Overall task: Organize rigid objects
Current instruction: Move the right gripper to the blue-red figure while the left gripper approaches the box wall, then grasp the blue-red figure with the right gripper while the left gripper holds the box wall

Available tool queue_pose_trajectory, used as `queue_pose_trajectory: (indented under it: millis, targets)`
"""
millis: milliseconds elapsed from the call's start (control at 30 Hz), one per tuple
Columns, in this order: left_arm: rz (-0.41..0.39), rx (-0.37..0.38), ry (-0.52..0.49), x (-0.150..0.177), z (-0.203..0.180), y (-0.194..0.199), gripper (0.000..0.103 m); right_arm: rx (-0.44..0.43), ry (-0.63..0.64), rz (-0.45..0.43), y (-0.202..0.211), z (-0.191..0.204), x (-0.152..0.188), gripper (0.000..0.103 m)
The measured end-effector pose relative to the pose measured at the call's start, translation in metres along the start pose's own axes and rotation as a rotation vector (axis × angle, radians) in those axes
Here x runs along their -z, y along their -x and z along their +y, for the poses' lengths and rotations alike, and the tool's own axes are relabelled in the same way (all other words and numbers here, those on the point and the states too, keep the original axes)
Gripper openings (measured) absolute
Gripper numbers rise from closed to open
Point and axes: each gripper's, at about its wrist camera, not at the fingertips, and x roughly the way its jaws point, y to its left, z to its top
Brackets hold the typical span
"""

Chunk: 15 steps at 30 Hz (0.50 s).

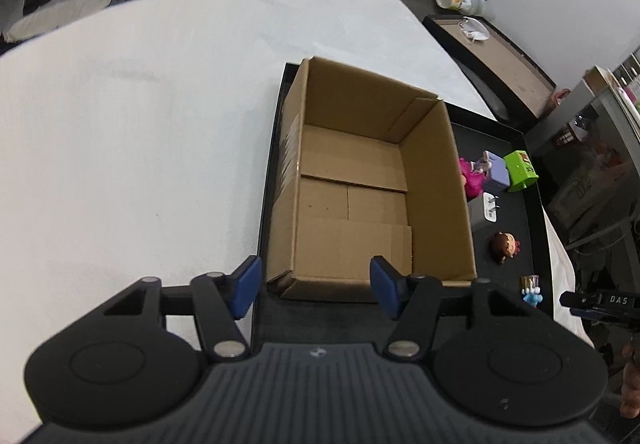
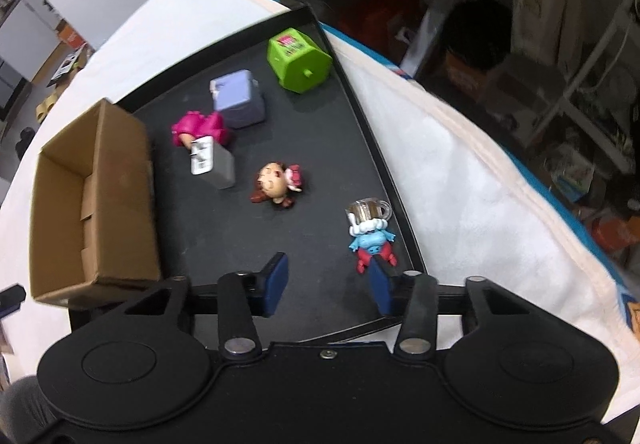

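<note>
Both grippers are waiting with jaws spread, holding nothing. The right gripper (image 2: pixel 327 286) is hovering over the black tray (image 2: pixel 394 180), the blue figurine (image 2: pixel 372 240) lying at its one o'clock, nearest. The cardboard box (image 1: pixel 360 180), apparently empty, is sitting at twelve o'clock of the left gripper (image 1: pixel 316 290). Picking seems just starting; next calls for lowering onto that figurine.

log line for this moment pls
left gripper open over empty cardboard box | right gripper open near blue figure | six toys on tray
</note>
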Motion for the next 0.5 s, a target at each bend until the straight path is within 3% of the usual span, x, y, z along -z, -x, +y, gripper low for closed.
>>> queue_pose_trajectory:
  millis: [200, 367, 500]
  targets:
    - [0.026, -0.002, 0.024, -0.004, 0.007, -0.02, 0.043, 0.034, -0.012, 0.043, -0.025, -0.008, -0.009, 0.037]
    - [0.041, -0.003, 0.039, -0.006, 0.011, -0.032, 0.04, 0.053, -0.013, 0.063, -0.042, -0.009, -0.016, 0.036]
    - [0.049, -0.004, 0.037, -0.007, 0.012, -0.04, 0.032, 0.081, 0.005, 0.069, -0.053, -0.01, -0.019, 0.036]
